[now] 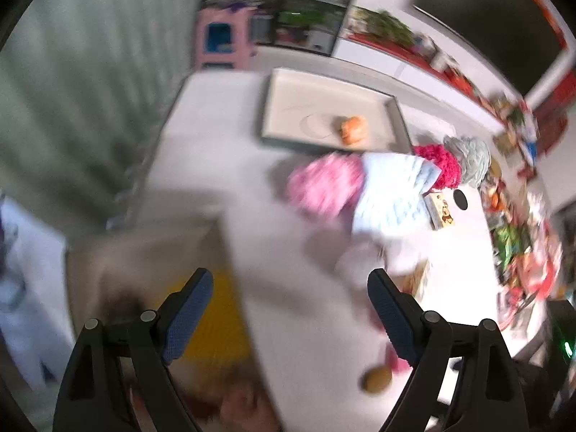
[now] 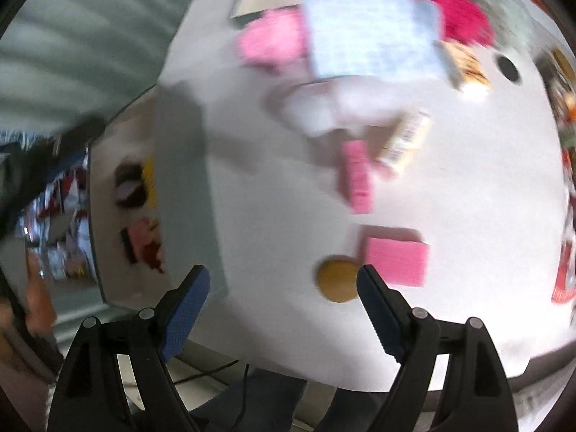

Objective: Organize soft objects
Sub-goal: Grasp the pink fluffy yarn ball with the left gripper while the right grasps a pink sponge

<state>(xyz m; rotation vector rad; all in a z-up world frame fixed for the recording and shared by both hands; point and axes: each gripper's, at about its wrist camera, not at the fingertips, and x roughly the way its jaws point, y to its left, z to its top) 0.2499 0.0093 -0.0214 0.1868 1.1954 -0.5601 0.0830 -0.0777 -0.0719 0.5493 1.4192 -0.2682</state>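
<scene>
Both jaws stand wide and empty: our left gripper (image 1: 289, 309) and right gripper (image 2: 282, 304) hover above the white desk (image 2: 450, 216). We judge we're between picks. Next, the light-blue checked cloth (image 2: 374, 34), then the small pink square sponge (image 2: 396, 260), near our right gripper.

Left wrist view angled down from above the near-left edge of the white table (image 1: 306, 324), right wrist view set near its front edge (image 2: 288, 216), both faced toward the far tray (image 1: 324, 108), light blue cloth (image 1: 392, 194) (image 2: 374, 32) shared.
</scene>
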